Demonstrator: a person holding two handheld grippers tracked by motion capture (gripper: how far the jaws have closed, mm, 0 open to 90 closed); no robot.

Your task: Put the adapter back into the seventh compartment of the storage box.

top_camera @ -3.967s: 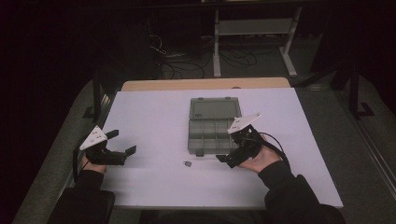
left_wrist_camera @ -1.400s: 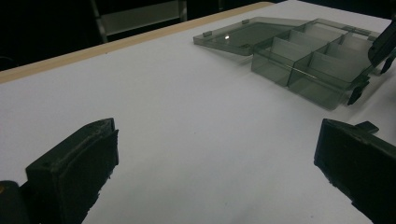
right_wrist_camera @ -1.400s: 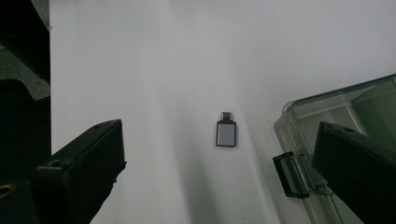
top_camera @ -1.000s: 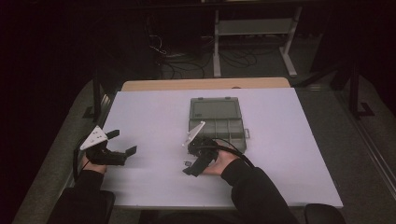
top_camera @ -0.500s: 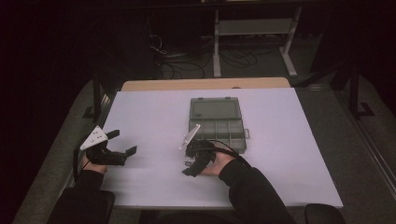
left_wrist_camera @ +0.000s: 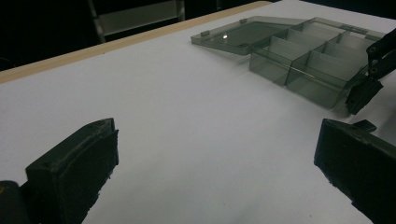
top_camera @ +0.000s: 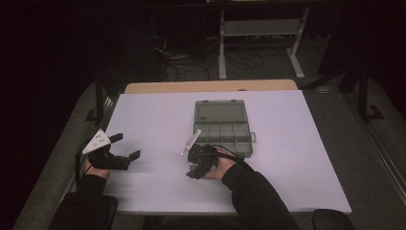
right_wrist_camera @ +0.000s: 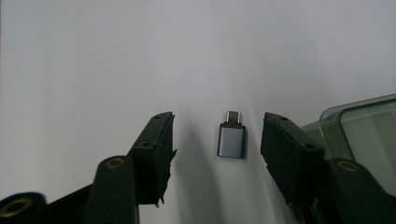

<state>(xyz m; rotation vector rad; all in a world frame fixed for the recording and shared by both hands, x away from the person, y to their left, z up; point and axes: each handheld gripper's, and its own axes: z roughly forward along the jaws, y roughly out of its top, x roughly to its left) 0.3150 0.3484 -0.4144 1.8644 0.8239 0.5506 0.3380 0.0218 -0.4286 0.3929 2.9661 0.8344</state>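
The right gripper (right_wrist_camera: pixel 217 140) has just been closing, jaws not yet touching the adapter (right_wrist_camera: pixel 231 138) lying on the table (top_camera: pixel 158 115) between them, box (right_wrist_camera: pixel 364 135) at 3 o'clock. It should stay centred and low. The high view adds the left gripper (top_camera: pixel 125 146), spread and idle, at 9 o'clock

Both claws are black. The left claw (top_camera: pixel 125 146) carries a pale three-cornered plate; the right claw (right_wrist_camera: pixel 216 140) shows brass-ringed screw holes and a black trailing cable. Dark long sleeves (top_camera: pixel 253 196).

organizer box (right_wrist_camera: pixel 359 126) cut off, adapter port (right_wrist_camera: pixel 234 115) blurred
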